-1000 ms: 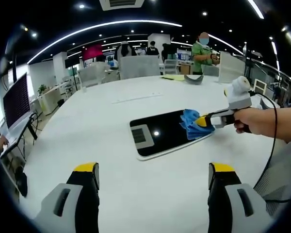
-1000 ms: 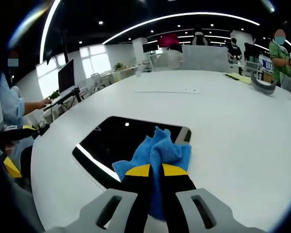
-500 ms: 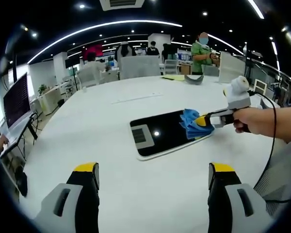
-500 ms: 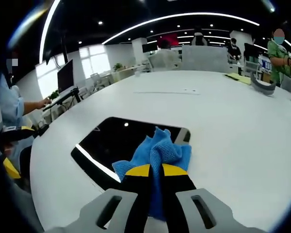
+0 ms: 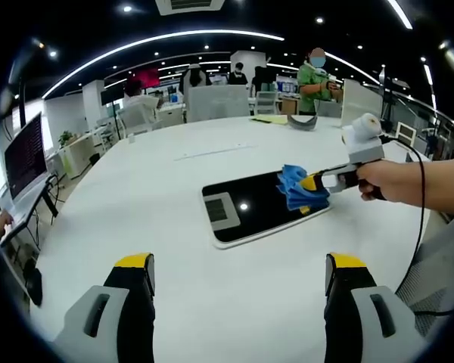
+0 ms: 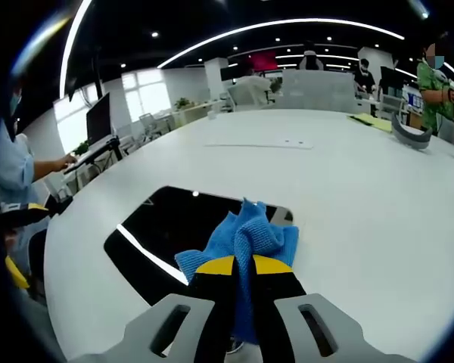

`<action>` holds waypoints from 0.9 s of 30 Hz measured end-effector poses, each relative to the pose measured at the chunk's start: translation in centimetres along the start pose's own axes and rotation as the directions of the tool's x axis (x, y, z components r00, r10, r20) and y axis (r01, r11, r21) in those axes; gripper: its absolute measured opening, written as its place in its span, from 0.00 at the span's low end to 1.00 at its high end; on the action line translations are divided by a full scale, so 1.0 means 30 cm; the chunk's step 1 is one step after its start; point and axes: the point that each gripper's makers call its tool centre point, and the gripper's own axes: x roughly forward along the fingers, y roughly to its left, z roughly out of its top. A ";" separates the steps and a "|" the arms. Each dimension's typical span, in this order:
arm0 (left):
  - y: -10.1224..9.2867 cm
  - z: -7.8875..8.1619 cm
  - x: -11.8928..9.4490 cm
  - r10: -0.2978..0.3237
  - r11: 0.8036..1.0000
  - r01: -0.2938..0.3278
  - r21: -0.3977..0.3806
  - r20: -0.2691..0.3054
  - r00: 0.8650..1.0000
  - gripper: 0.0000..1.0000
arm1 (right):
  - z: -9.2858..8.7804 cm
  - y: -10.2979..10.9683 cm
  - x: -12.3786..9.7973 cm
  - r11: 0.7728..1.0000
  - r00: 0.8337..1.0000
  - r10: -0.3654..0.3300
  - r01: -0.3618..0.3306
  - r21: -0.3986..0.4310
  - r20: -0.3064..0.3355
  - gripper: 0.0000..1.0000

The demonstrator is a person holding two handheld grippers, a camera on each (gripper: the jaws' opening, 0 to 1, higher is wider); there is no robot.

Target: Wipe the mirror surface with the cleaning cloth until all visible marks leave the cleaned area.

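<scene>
Mirror (image 5: 257, 208) lies mid-frame on the white table (image 5: 166, 249); my right gripper (image 6: 243, 266) clamps the blue cloth (image 6: 246, 238) on it, my left gripper (image 5: 238, 265) gapes wide.

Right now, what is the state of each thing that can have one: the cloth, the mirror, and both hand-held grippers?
Cloth: bunched, clamped in the right hand-held gripper, resting on the mirror's end.
Mirror: lying flat on the table, dark, reflecting a ceiling light.
Right hand-held gripper: shut on the cloth.
Left hand-held gripper: open, holding nothing, above the table.
</scene>
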 end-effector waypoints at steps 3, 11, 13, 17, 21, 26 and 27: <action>0.002 -0.002 0.002 0.001 1.000 -0.001 0.000 -0.002 1.000 0.94 | 0.004 -0.003 0.005 1.000 1.000 -0.001 0.001 -0.001 -0.001 0.03; 0.001 -0.006 0.004 0.000 1.000 0.000 -0.005 -0.007 1.000 0.94 | 0.018 -0.018 0.022 1.000 1.000 -0.003 0.003 0.000 -0.003 0.03; 0.003 -0.007 0.005 0.001 1.000 -0.001 -0.003 -0.007 1.000 0.94 | 0.021 -0.021 0.026 1.000 1.000 -0.004 0.004 -0.001 -0.004 0.03; 0.002 -0.008 0.005 0.001 1.000 -0.001 -0.003 -0.010 1.000 0.94 | 0.025 -0.024 0.030 1.000 1.000 -0.007 0.007 0.002 -0.004 0.03; -0.001 -0.008 0.004 -0.001 1.000 0.001 -0.002 -0.011 1.000 0.94 | 0.023 -0.022 0.028 1.000 1.000 -0.009 0.009 0.004 0.002 0.03; 0.000 -0.007 0.004 -0.001 1.000 0.001 -0.004 -0.009 1.000 0.94 | 0.023 -0.021 0.027 1.000 1.000 -0.009 0.009 0.002 0.002 0.03; 0.001 -0.007 0.005 0.000 1.000 0.000 -0.003 -0.008 1.000 0.94 | 0.024 -0.022 0.028 1.000 1.000 -0.008 0.008 0.003 0.003 0.03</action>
